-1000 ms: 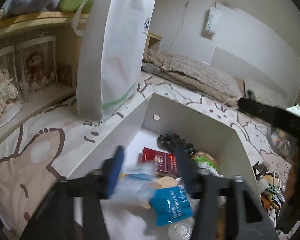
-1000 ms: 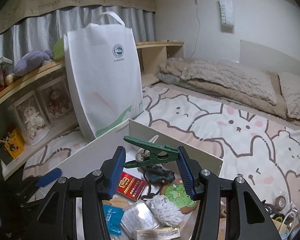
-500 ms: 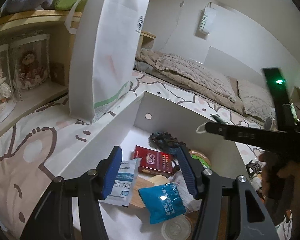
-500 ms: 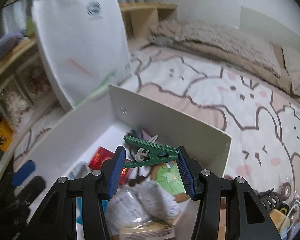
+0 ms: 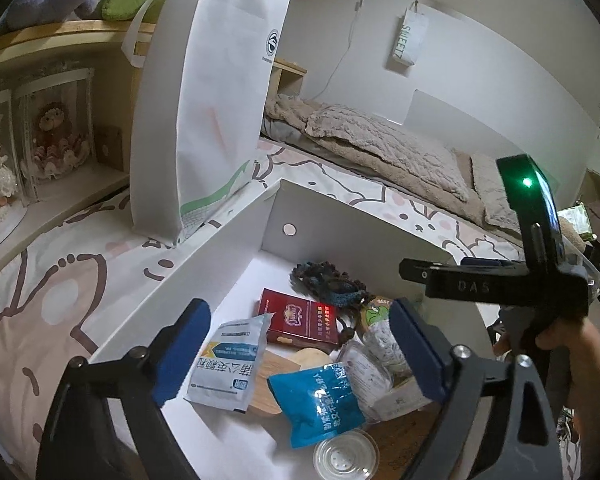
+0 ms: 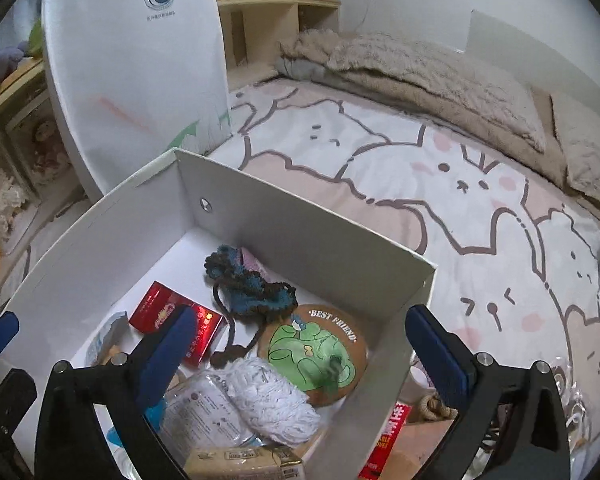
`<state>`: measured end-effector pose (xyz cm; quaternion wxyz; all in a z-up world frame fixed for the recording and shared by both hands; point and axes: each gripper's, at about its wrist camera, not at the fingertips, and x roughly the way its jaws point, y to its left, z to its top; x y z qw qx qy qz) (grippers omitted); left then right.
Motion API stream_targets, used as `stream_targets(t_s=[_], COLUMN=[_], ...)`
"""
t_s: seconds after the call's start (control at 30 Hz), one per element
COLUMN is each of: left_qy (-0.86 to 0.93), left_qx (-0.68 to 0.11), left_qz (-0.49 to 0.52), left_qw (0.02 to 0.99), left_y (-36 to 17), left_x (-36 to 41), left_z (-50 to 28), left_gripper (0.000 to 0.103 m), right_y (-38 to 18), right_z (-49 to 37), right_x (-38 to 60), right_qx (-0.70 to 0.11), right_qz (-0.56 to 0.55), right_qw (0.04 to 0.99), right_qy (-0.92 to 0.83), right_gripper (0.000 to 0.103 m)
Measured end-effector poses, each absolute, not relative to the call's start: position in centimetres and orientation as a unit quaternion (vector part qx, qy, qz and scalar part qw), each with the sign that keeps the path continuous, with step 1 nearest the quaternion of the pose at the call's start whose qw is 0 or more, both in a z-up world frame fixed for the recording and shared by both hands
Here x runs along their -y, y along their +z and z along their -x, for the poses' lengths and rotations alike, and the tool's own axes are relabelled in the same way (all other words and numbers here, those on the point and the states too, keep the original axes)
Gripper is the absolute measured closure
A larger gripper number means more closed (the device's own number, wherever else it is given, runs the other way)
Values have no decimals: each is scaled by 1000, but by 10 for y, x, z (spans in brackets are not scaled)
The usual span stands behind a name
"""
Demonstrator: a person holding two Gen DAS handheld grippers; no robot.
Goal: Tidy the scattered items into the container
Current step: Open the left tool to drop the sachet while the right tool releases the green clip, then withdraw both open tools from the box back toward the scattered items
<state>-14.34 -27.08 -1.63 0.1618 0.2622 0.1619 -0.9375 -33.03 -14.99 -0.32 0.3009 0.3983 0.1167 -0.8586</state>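
A white box [image 6: 292,240] on the bed [image 6: 480,200] already holds many items (red packet [image 6: 176,320], crocheted pouch [image 6: 248,284], frog coaster [image 6: 312,352]). Both the left gripper [image 5: 300,344] and right gripper [image 6: 300,344] hang wide open and empty above it; a few bits [image 6: 432,404] beside the box look left to collect.

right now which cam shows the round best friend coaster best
The right wrist view. The coaster lies in the white box nearly whole, its green figure and "BEST FRIEND" lettering readable, with only white yarn over its lower left edge. The left wrist view shows just a sliver behind that gripper's finger.

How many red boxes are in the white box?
1: the red box lies flat on the white box's floor, left of the knitted pouch. Others may hide underneath the pile.
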Motion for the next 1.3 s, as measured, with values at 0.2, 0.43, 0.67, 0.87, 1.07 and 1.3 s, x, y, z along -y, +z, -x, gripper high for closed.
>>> stream_targets(t_s=[0.2, 0.43, 0.67, 0.87, 1.07, 1.3], left_qy=[-934, -934, -934, -937, -936, -937], left_qx=[-158, -159, -159, -165, -161, -152], left_qz=[-272, -274, -275, -263, -259, -258], left_qw=[169, 167, 165, 161, 173, 182], left_y=[-20, -21, -21, -17, -12, -7], left_x=[270, 270, 269, 269, 267, 259], left_z=[146, 147, 148, 144, 141, 141], left_gripper=[9, 9, 5, 1, 0, 0], right_y=[2, 5, 5, 13, 25, 36], right_z=[322, 319, 314, 307, 301, 287], right_x=[149, 147, 140, 130, 116, 93], right_qx=[-112, -111, -108, -101, -84, -72], right_qz=[-381, -376, -361, -332, -308, -276], right_qw=[312, 314, 318, 322, 324, 328], right_qy=[-863, -865, -870, -881, -891, -901], right_gripper=[0, 0, 0, 0, 0, 0])
